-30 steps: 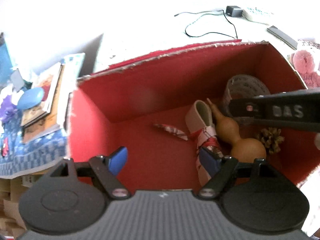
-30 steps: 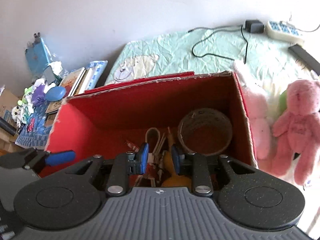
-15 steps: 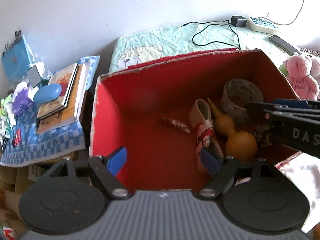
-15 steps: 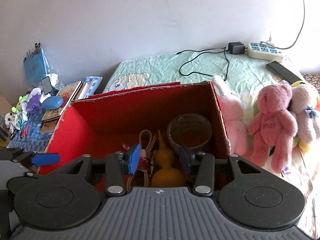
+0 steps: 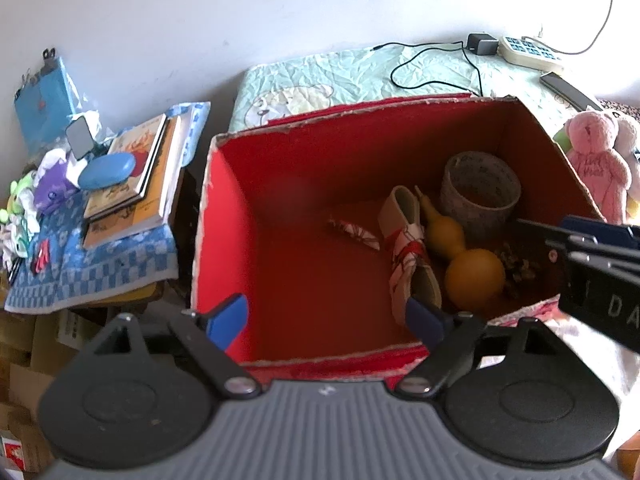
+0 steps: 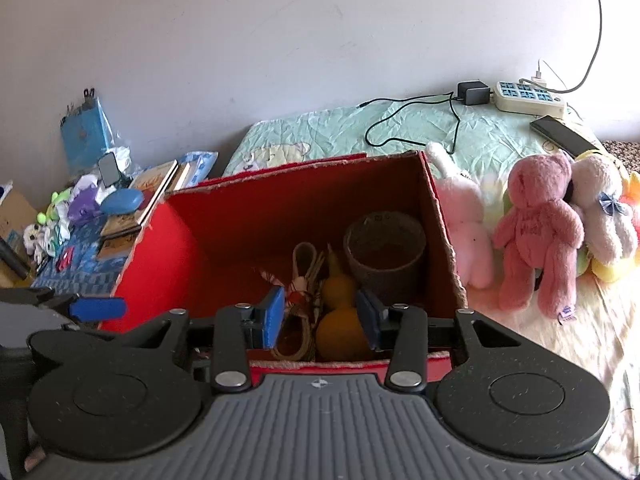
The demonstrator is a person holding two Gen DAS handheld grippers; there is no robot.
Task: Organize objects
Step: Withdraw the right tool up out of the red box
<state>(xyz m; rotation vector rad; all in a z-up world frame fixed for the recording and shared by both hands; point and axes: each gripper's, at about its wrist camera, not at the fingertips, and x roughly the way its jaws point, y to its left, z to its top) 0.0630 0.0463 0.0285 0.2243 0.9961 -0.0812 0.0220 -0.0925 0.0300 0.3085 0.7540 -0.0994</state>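
An open red box [image 5: 320, 160] [image 6: 280, 208] stands on the bed. Inside lie a yellow gourd [image 5: 474, 274] [image 6: 340, 332], a woven cup [image 5: 480, 188] [image 6: 384, 248], a slipper wrapped in red-and-white cloth [image 5: 408, 248] [image 6: 304, 280] and a small brown cone [image 5: 516, 266]. My left gripper [image 5: 326, 318] hovers over the box's near left edge, jaws wide and still opening, nothing between them. Over the near right edge, my right gripper [image 6: 321, 316] stands half open with its jaws closing a little on nothing; the gourd lies below it.
A pink bear [image 6: 536, 232], a white plush [image 6: 468, 220] and a cream plush [image 6: 600, 208] lie right of the box. A power strip [image 6: 528, 98], charger cable and phone [image 6: 560, 132] sit at the bed's far end. Stacked books [image 5: 136, 176] and small toys crowd a side table on the left.
Both grippers have drawn back and up out of the box, so more of the room shows. The right jaws have gone from nearly shut to half open.
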